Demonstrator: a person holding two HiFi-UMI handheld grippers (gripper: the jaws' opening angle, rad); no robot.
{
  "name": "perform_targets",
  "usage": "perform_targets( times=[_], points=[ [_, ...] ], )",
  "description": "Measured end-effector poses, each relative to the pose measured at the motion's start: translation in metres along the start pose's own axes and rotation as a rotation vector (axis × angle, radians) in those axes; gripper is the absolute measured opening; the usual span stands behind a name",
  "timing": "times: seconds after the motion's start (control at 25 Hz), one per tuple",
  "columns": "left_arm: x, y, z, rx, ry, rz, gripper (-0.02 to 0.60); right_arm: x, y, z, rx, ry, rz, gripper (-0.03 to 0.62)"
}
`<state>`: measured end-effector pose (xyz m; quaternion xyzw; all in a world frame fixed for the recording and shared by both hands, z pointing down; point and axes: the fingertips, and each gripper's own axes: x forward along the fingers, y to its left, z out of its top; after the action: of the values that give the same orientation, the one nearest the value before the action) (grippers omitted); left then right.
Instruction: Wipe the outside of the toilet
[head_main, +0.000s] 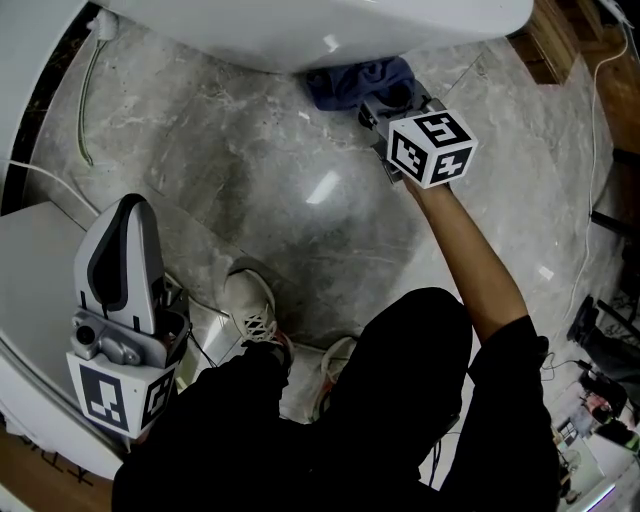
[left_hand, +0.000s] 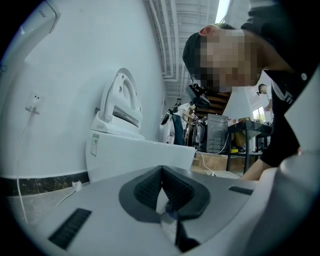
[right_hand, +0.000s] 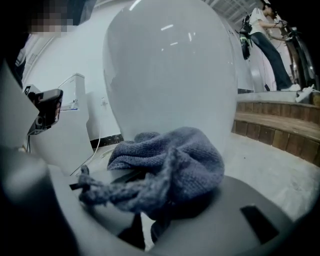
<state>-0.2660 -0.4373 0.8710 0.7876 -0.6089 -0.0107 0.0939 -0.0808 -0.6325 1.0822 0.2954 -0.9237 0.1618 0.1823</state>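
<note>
Mid-wipe: the right gripper (head_main: 388, 104) pinches the blue cloth (head_main: 352, 80) in its fingers (right_hand: 133, 234) against the toilet (head_main: 300, 25) low down, the left gripper (head_main: 127, 207) idles, fingers (left_hand: 148, 188) pressed together; next, I reckon, a firm sideways sweep.

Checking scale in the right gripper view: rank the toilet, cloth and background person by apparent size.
1. toilet
2. cloth, enlarged by sitting close to the camera
3. person, far off
</note>
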Motion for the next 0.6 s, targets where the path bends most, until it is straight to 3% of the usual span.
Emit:
perform_targets(
  times=[0.6],
  points=[
    [-0.003,0.0,-0.001,-0.012,-0.006,-0.016,0.011,0.048,-0.007,-0.053,0.047,0.174,-0.009,0.101]
  ],
)
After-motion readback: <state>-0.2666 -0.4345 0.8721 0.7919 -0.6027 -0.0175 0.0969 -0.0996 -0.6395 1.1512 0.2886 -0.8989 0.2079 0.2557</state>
